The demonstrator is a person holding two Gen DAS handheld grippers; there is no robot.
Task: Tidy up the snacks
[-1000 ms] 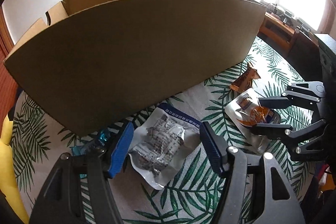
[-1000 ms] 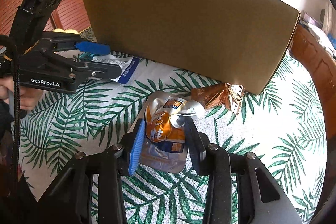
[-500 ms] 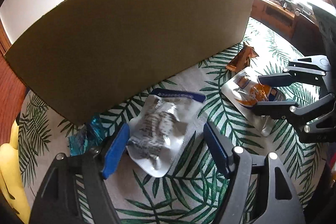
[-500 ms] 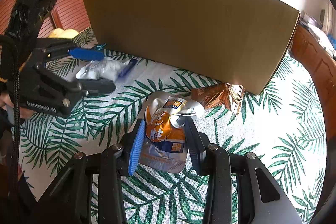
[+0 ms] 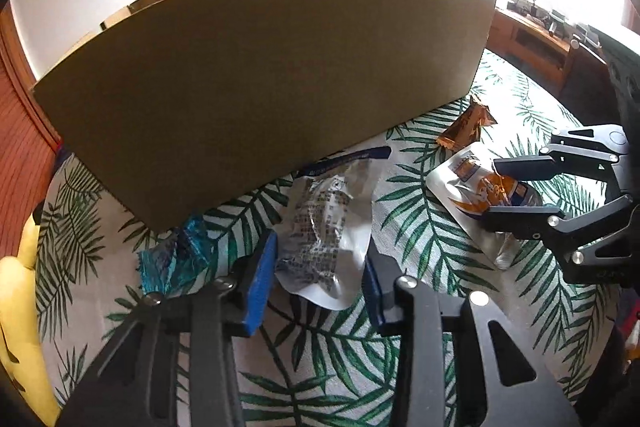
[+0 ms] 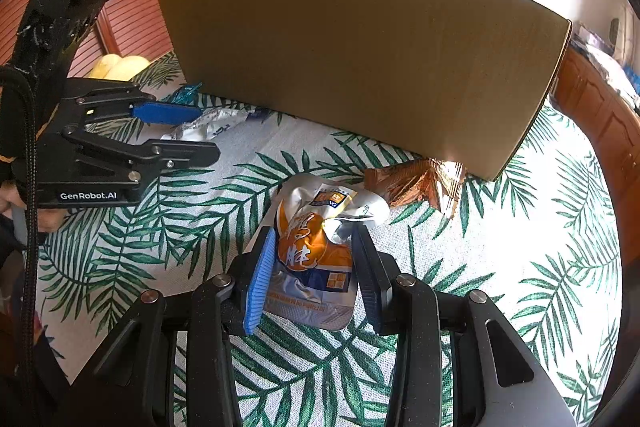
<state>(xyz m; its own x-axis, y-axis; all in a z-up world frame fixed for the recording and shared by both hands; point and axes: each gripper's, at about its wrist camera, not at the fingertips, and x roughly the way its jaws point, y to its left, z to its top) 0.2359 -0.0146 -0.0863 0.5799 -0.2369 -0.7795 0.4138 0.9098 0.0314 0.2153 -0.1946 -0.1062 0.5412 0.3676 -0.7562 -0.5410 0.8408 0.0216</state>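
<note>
Grippers on two pouches, nothing boxed yet

Left gripper (image 5: 320, 279): jaws closing around the silver pouch (image 5: 326, 223); pads look to be at its crumpled sides, pouch flat on the leaf-print tablecloth (image 5: 420, 227).
Right gripper (image 6: 314, 279): clamped on the orange pouch (image 6: 316, 251), which also lies on the cloth.
Loose beside the cardboard box (image 6: 360, 67): copper wrapper (image 6: 420, 183) touching the near wall by the right corner, blue wrapper (image 5: 176, 251) near the left one.
Progress: early. Four snacks visible outside; box interior hidden, so contents unknown. Judged next: lift both and clear the tall wall.
Pose: both grippers angled steeply down, side by side, well apart.
</note>
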